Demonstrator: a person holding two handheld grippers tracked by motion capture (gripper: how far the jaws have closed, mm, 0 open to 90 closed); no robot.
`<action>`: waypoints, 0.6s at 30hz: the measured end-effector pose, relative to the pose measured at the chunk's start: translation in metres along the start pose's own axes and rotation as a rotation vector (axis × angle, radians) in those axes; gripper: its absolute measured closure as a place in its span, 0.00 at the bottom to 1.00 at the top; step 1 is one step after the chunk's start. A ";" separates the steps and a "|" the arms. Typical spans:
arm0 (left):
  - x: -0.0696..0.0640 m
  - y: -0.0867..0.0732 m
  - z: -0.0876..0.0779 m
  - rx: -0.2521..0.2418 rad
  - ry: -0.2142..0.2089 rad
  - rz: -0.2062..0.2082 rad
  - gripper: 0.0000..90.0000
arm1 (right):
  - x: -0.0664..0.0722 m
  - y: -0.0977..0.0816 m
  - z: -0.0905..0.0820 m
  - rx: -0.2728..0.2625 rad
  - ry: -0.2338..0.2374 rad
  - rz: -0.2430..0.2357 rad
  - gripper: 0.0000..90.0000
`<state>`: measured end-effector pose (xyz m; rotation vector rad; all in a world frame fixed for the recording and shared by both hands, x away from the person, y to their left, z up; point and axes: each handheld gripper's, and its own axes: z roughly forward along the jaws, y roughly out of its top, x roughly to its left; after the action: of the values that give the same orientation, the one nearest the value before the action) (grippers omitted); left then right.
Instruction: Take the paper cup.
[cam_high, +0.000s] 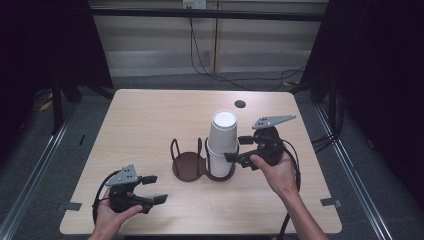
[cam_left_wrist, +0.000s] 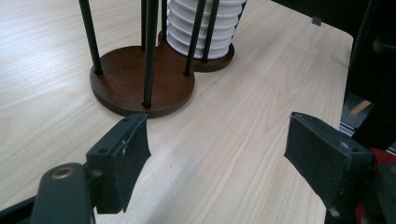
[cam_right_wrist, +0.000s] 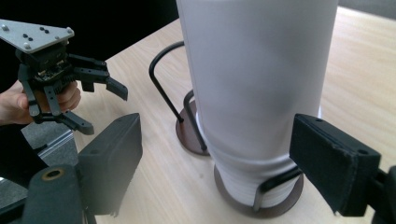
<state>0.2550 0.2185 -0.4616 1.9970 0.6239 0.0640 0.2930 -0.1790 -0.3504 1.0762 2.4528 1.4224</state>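
A tall stack of white paper cups (cam_high: 222, 137) (cam_left_wrist: 201, 32) (cam_right_wrist: 257, 84) stands in the right ring of a two-place holder with brown round bases and black wire loops. The left base (cam_high: 187, 165) (cam_left_wrist: 126, 79) (cam_right_wrist: 187, 130) is empty. My right gripper (cam_high: 238, 149) (cam_right_wrist: 215, 158) is at the stack's right side. It is open, its jaws spread wider than the cups, and the left pad (cam_right_wrist: 112, 154) stands clear of them. My left gripper (cam_high: 156, 189) (cam_left_wrist: 217, 154) (cam_right_wrist: 105, 109) hovers near the table's front left, open with nothing between its jaws, pointing at the holder.
The light wooden table (cam_high: 150, 115) has a small dark hole (cam_high: 240, 104) near its far edge. Tape marks (cam_high: 330, 202) sit at the front corners. Cables lie on the floor behind the table, and dark curtains stand on both sides.
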 end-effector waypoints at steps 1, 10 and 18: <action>0.000 0.000 0.000 -0.007 -0.002 -0.001 0.23 | 0.000 0.005 0.000 0.001 0.005 0.000 0.19; 0.000 0.000 0.000 0.002 -0.002 -0.001 0.23 | -0.004 0.022 -0.003 -0.003 0.000 -0.002 0.17; 0.000 0.000 0.001 0.005 -0.002 -0.001 0.23 | -0.009 0.039 0.001 0.016 -0.020 -0.012 0.17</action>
<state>0.2553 0.2178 -0.4625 2.0017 0.6241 0.0600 0.3205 -0.1715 -0.3225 1.0715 2.4562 1.3841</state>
